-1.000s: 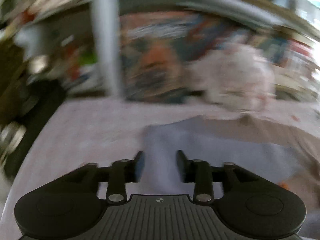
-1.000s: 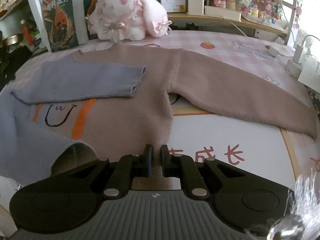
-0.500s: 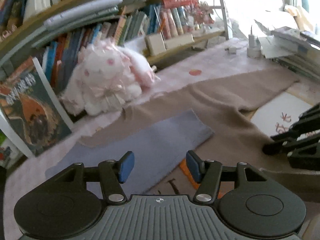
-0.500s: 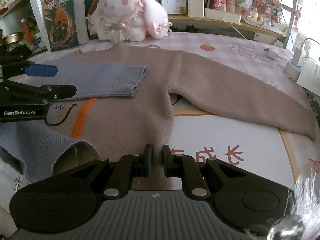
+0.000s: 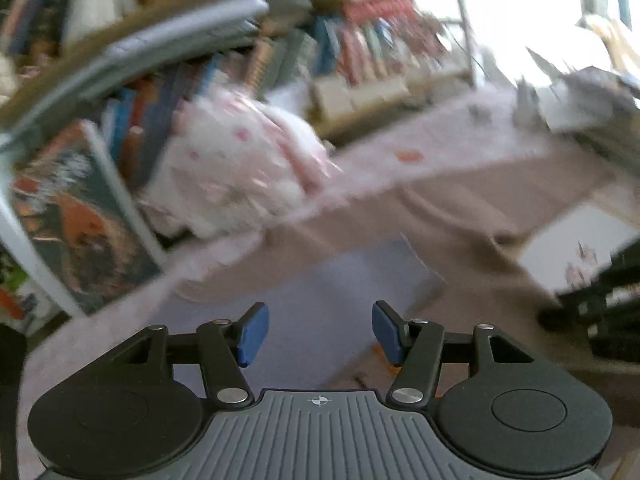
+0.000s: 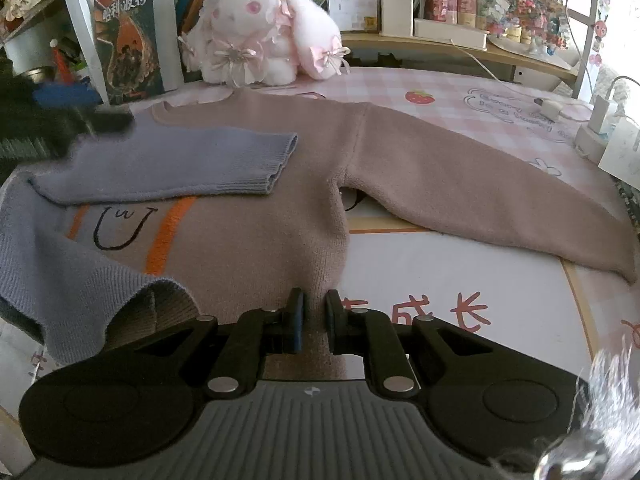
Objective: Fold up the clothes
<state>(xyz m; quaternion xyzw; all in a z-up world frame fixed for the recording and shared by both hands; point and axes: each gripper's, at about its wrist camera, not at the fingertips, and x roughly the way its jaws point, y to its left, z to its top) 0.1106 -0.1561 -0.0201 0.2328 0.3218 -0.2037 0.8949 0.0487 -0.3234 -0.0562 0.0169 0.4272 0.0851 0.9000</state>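
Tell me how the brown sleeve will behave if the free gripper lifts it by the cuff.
The brown sleeve is soft knit lying flat, so it will likely drape limply. Its fuzzy surface probably grips rather than slips. The right gripper pinches the hem, which should anchor the body.

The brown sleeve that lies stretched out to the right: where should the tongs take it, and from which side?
Grip the brown sleeve at its cuff end, approaching from the right, beyond the tip. It lies flat and straight, and its free end can then be carried across the sweater body, probably like the blue sleeve.
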